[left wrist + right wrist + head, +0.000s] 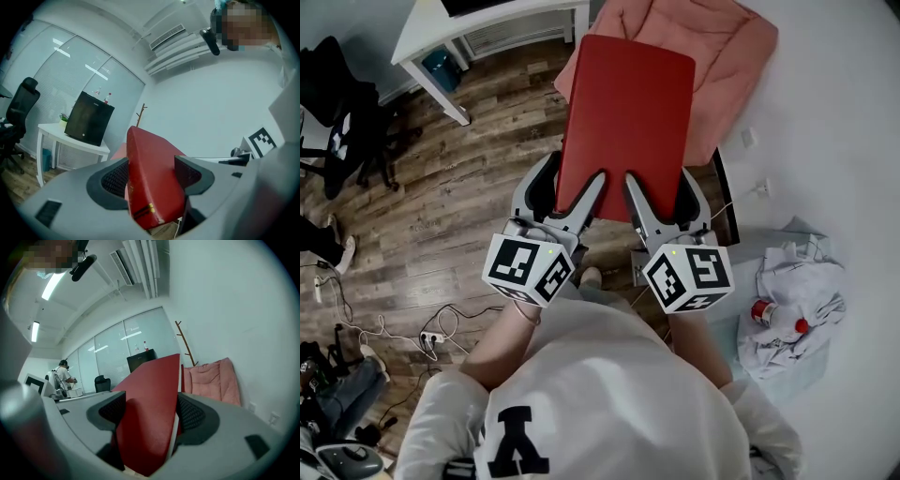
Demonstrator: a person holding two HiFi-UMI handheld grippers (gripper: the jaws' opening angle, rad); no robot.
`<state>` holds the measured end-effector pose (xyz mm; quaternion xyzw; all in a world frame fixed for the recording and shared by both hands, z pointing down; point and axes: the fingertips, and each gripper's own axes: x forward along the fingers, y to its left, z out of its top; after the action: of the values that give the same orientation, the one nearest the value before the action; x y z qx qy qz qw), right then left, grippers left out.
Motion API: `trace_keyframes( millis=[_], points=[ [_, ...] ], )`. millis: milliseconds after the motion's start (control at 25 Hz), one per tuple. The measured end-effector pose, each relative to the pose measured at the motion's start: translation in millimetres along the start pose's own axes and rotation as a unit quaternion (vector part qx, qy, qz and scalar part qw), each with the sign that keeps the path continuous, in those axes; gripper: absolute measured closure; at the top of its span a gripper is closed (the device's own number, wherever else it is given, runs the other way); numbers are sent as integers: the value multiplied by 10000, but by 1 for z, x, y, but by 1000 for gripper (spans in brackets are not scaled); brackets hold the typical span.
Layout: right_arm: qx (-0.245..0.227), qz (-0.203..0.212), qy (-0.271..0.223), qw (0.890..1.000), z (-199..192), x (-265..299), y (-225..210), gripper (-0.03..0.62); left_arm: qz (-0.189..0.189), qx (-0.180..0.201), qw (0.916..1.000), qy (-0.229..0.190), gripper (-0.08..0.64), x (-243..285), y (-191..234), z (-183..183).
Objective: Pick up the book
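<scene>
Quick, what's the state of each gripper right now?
Left gripper: closed on the red book, holding it.
Right gripper: closed on the same red book.

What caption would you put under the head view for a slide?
Seen from above, the left claw and right claw both grip one red book above a wooden floor.

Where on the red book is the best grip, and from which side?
Its near short edge, from the person's side: the book is thin and flat, so jaws span its thickness, as the left gripper and right gripper do.
</scene>
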<state>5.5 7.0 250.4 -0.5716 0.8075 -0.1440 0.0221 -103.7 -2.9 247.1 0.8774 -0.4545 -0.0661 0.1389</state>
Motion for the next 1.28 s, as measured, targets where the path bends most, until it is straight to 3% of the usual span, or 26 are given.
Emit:
trace_keyframes(
  millis=[440,840,1280],
  points=[
    [-43,36,-38,10000,-10,-46,30,256,-43,19,9999,-98,264,-53,-20,-3],
    [107,85,-48,9999,-45,-129,110,256,-28,99,9999,-109,265,-172,-40,-9],
    [88,31,-243,9997,-57,-222,176,256,-154,173,9995,-229,265,-279,-80,-3]
  ],
)
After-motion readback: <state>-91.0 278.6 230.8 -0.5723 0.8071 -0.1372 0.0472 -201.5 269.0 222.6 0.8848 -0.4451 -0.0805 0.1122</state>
